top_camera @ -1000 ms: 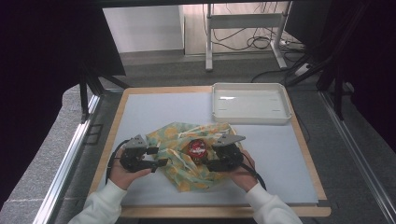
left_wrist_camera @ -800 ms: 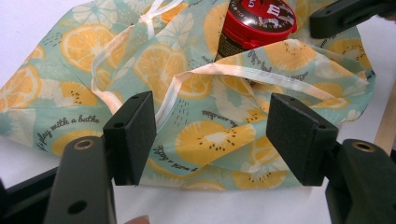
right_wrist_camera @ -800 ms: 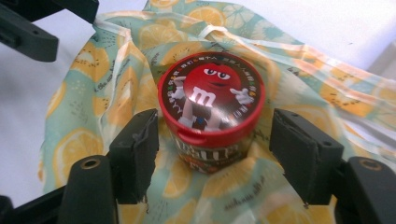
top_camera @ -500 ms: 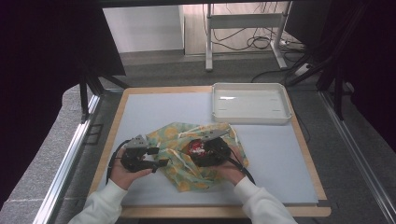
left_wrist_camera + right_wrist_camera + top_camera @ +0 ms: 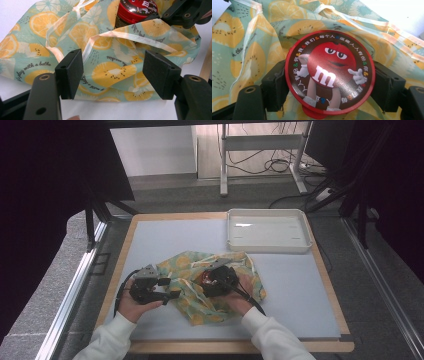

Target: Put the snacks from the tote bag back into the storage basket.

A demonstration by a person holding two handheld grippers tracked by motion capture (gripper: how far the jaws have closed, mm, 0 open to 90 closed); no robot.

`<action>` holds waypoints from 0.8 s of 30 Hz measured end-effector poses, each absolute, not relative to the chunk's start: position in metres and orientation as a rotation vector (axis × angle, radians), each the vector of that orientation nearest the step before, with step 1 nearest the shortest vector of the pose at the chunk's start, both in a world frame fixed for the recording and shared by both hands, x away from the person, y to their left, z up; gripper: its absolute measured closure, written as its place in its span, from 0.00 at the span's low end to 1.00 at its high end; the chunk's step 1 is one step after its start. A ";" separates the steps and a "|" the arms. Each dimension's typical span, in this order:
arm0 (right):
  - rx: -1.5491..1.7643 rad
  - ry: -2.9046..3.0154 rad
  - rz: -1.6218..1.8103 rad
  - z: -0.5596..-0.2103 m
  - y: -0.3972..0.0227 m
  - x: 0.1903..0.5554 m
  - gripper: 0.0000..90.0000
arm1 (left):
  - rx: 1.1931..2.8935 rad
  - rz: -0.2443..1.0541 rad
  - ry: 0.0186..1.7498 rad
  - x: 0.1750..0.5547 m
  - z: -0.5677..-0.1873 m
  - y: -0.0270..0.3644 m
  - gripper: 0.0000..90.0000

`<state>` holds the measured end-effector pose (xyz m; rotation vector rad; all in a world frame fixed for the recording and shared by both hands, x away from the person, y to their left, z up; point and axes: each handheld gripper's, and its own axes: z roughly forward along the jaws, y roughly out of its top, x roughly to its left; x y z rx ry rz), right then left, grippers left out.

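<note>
item: red round tin [image 5: 330, 73], glossy printed lid with a cartoon candy figure and a ring of small characters. it sits on the fruit-print cloth bag [image 5: 215, 285] near the front middle of the table. lower body of the tin hidden by its own lid in the right gripper view; in the left gripper view its top is cut off by the frame edge and its base is hidden behind a fold of the bag.

right gripper [image 5: 329, 85]: black jaws sit on either side of the tin, pads against its rim, clamped on it; jaws have just been widening around it. in the high view the tin is largely covered by this gripper and hard to make out.

left gripper [image 5: 113, 75]: jaws apart, nothing between the pads but air above the bag's near edge; the bag runs past both sides of that view.

surface: pale blue-grey mat [image 5: 165, 240] on a wood-edged table [image 5: 130, 235]. white shallow rectangular tray [image 5: 267, 230], smooth plastic, at the far right corner.

room: dark curtains at both sides, grey floor, metal frame legs and loose cables [image 5: 280, 165] beyond the table.

bag: thin crinkled fabric, mint ground, orange and lemon slices, pale drawstring tape, small script lettering.
</note>
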<state>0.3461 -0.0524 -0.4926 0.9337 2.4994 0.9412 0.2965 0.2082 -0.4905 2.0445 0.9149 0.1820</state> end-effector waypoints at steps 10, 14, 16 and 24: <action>0.923 2.524 1.025 -0.478 -0.065 0.340 0.28 | 2.045 0.182 0.916 0.297 -0.491 0.209 0.37; 0.914 2.528 1.073 -0.468 -0.074 0.336 0.28 | 2.045 0.179 0.922 0.297 -0.492 0.209 0.37; 0.914 2.522 1.098 -0.463 -0.078 0.335 0.28 | 2.046 0.176 0.921 0.297 -0.492 0.208 0.37; 0.893 2.499 1.172 -0.443 -0.088 0.331 0.28 | 2.046 0.176 0.925 0.297 -0.493 0.207 0.37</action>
